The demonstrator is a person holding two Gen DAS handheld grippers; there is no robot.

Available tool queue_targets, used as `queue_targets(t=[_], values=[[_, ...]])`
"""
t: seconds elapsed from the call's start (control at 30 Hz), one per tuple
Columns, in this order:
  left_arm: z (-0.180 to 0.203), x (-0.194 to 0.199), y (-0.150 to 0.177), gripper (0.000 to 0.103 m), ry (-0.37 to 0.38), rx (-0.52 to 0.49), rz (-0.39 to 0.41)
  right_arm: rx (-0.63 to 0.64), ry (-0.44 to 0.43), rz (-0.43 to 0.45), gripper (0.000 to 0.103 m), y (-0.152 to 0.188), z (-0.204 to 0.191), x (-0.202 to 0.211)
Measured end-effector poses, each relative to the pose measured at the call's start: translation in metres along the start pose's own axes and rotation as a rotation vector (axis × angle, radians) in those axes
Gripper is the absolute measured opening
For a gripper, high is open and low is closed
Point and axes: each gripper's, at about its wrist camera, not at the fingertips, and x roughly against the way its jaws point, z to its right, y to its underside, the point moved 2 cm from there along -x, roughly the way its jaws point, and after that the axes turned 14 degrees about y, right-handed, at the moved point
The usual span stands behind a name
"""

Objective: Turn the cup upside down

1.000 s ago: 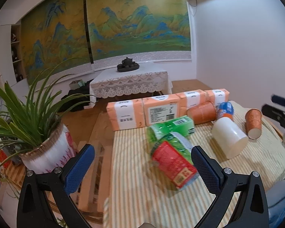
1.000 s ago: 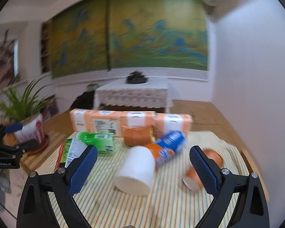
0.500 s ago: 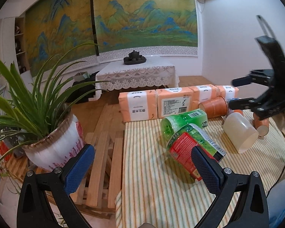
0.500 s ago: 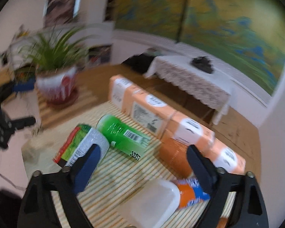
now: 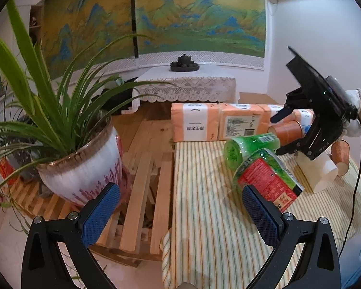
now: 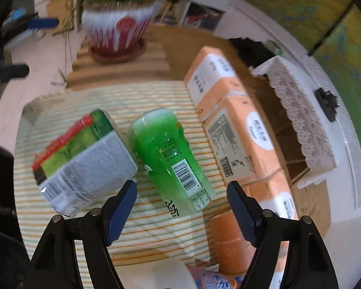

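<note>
1. striped tablecloth [image 6: 142,98] holds the green cup [image 6: 173,166], lying on its side just in front of the tissue packs [image 6: 238,130].
2. change: a second ago the right gripper [image 6: 180,187] faced the white and paper cups further along the tissue packs. now it's swung over the green cup, so that reads as the pick target. grasp not yet made.
3. cup's long axis is flat on the cloth, roughly parallel to the tissue packs. wider end, probably the mouth, points away from the right gripper toward the plant pot [image 6: 118,31].
4. right gripper spread wide, holding nothing, jaws either side of the cup's narrow end.
5. red-green packet [image 6: 84,163] sits against the cup's side away from the tissue packs. orange paper cup [image 6: 231,243] lies against them.
6. left gripper [image 5: 180,190] released, empty, well back from the tissue packs.
</note>
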Motion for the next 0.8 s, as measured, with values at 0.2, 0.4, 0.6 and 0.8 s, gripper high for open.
queue_targets(t=[0.2, 0.4, 0.6, 0.8], values=[[-0.005, -0.015, 0.000, 0.103, -0.003, 0.011, -0.022, 0.133, -0.003, -0.057, 0.064, -0.002, -0.006, -0.030], [-0.011, -0.032, 0.002, 0.103, 0.005, 0.044, -0.058, 0.204, -0.023, -0.033, 0.064, -0.007, -0.009, -0.036], [-0.013, -0.038, 0.001, 0.103, -0.005, 0.052, -0.060, 0.244, -0.046, -0.040, 0.063, -0.012, -0.019, -0.048], [-0.013, -0.039, 0.001, 0.103, 0.002, 0.056, -0.061, 0.196, -0.041, -0.034, 0.056, -0.015, -0.014, -0.051]])
